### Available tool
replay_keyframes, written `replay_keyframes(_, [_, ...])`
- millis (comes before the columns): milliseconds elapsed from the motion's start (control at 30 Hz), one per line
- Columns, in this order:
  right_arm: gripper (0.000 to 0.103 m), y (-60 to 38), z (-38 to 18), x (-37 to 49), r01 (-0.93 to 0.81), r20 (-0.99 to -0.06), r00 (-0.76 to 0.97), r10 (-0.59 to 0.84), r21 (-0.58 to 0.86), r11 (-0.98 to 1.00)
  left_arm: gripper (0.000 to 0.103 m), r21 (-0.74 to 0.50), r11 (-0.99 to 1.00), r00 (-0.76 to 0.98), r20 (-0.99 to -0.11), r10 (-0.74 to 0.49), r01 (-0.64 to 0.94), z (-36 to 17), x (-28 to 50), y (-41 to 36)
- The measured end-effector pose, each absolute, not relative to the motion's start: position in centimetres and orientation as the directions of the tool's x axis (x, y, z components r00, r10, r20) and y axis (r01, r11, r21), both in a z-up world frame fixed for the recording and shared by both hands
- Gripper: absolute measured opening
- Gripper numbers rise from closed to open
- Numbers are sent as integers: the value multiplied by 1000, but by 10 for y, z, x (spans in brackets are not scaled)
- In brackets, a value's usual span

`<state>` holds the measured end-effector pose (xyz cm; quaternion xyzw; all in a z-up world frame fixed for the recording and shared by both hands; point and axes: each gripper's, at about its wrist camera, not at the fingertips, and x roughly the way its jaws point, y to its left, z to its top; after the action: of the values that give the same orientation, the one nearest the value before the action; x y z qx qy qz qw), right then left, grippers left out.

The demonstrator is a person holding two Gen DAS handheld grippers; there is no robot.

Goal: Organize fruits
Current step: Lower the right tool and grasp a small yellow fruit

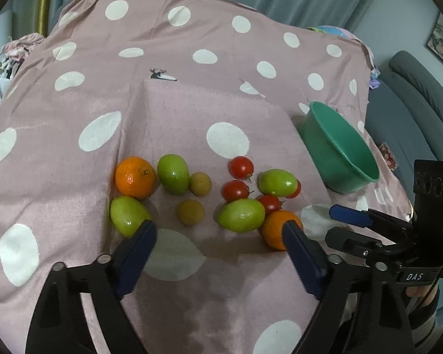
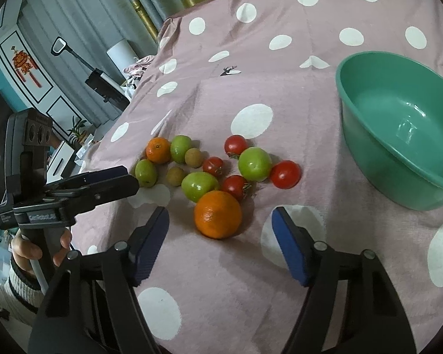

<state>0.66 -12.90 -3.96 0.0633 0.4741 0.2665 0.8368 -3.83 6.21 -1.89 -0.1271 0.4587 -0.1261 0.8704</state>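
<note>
Fruits are lying clustered mid-cloth, the green bowl (image 2: 398,135) standing empty toward the tablecloth's (image 2: 280,295) right edge. Right gripper (image 2: 218,230) is hovering spread and empty, the near orange (image 2: 218,214) sitting just ahead between its fingers. Left gripper (image 1: 218,230) is hanging open, farther off.

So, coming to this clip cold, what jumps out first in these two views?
A bright cluster of fruit lies loose mid-cloth on the pink polka-dot tablecloth: oranges, green fruits, red tomatoes, two small brownish ones. The empty green bowl stands to the right of it. The right hand-held gripper is open, its pads either side of the nearest orange without touching; the left hand-held gripper is also open.
</note>
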Motion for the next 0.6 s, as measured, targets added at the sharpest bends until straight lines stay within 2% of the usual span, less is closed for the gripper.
replay_keyframes(100, [70, -129, -41, 8, -386, -757, 406, 512, 366, 847, 84, -324, 941, 546, -773, -322, 96, -21, -36, 62])
replay_keyframes(267, [62, -119, -39, 17, -419, -753, 387, 532, 371, 829, 72, -286, 953, 539, -790, -293, 99, -24, -28, 59])
replay_keyframes(367, [54, -106, -34, 27, -457, -751, 382, 539, 354, 816, 68, -272, 958, 524, -804, -280, 96, -29, -21, 59])
replay_keyframes(400, [52, -101, -33, 31, -473, -751, 377, 542, 347, 810, 59, -267, 958, 517, -809, -280, 102, -31, -18, 58])
replay_keyframes(467, [49, -92, -33, 41, -496, -757, 369, 539, 330, 803, 53, -240, 964, 500, -825, -265, 114, -36, -14, 55])
replay_keyframes(600, [44, -77, -38, 63, -525, -775, 334, 537, 320, 789, 52, -211, 970, 477, -844, -244, 121, -43, -6, 56])
